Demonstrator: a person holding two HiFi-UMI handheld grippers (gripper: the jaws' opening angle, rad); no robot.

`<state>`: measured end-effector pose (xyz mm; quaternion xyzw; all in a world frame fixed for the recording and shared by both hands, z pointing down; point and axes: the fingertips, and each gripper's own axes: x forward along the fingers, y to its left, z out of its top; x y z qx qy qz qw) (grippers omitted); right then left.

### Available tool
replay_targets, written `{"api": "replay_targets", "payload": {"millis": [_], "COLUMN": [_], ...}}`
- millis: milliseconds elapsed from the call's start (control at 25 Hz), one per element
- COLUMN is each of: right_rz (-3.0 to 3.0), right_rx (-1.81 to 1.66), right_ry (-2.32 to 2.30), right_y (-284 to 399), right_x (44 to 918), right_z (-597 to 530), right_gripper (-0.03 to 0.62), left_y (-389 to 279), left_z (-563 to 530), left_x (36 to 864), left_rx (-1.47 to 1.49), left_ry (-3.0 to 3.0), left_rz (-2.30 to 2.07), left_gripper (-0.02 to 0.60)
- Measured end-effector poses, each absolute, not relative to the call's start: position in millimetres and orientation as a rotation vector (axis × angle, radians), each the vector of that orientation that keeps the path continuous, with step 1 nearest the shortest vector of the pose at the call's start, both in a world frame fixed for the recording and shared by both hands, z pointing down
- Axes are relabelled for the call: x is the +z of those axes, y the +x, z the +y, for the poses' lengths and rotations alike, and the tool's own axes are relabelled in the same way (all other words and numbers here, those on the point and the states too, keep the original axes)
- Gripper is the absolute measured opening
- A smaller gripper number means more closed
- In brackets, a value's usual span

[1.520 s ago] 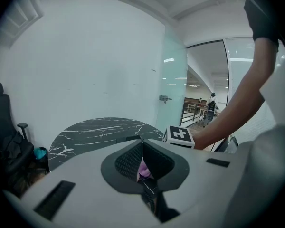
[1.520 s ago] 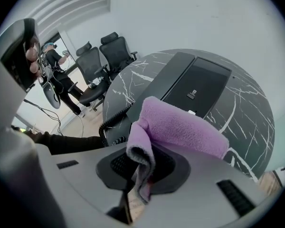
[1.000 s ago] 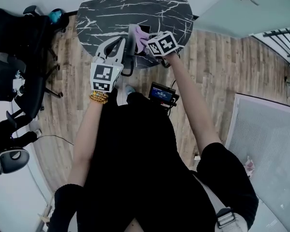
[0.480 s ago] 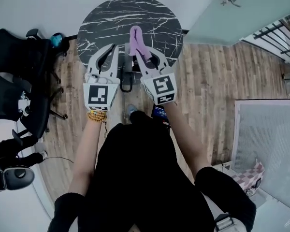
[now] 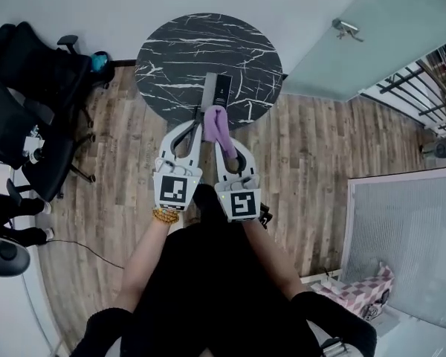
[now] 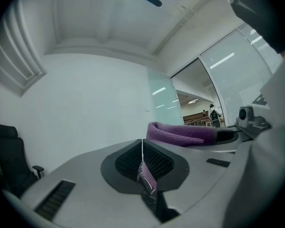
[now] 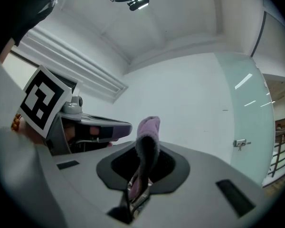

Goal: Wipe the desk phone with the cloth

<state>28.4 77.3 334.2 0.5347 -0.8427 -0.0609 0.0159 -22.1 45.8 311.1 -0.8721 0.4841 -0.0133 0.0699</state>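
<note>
Purple cloth [image 7: 147,127] is pinched in your right claw [image 7: 143,163]. Both pads are closed on it, and a folded length rises upright past the tips.

Your left claw [image 6: 142,146] has its pads pressed together, with only a thin seam at the tips. A sliver of the same purple fabric is caught lower down between them. In the left gripper view the bulk of the cloth [image 6: 180,134] lies as a roll just beyond and to the right of those tips, running toward the body of your right claw.

Head view: your left claw [image 5: 199,120] and right claw [image 5: 221,134] sit side by side, tips angled toward each other. The cloth [image 5: 215,125] bridges the two. You hold both claws at the near rim of the tabletop [image 5: 171,58], which is round, black and marbled.

The desk phone [image 5: 218,91] is dark and narrow. It lies on the tabletop toward that near rim, just beyond the far end of the cloth. You cannot tell from above whether cloth and phone touch, and neither gripper view shows the phone.

Around the tabletop is a wood-plank floor [image 5: 312,155]. Black office chairs [image 5: 37,73] stand to your left. A glass door [image 5: 342,50] with a metal handle is to your right.
</note>
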Motion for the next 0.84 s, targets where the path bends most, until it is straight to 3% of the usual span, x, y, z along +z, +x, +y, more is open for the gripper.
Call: {"api": "replay_targets", "payload": {"millis": [400,840], "right_rz": [-2.513,-2.557], "right_rx": [-0.046,-0.051], "right_ry": [1.702,1.715], "right_y": [29.6,17.4], "right_x": [376.0,379.4], "right_z": [213.8,259.5], "right_gripper": [0.059,0.058], "left_y": [-38.1,-37.4], "left_z": [176.6,229.4], "left_x": [366.8,375.6], "left_rx": [-0.091,-0.133], "left_ry": [-2.722,-2.717], "left_rz": [1.485,1.438], "left_gripper": [0.018,0.018]}}
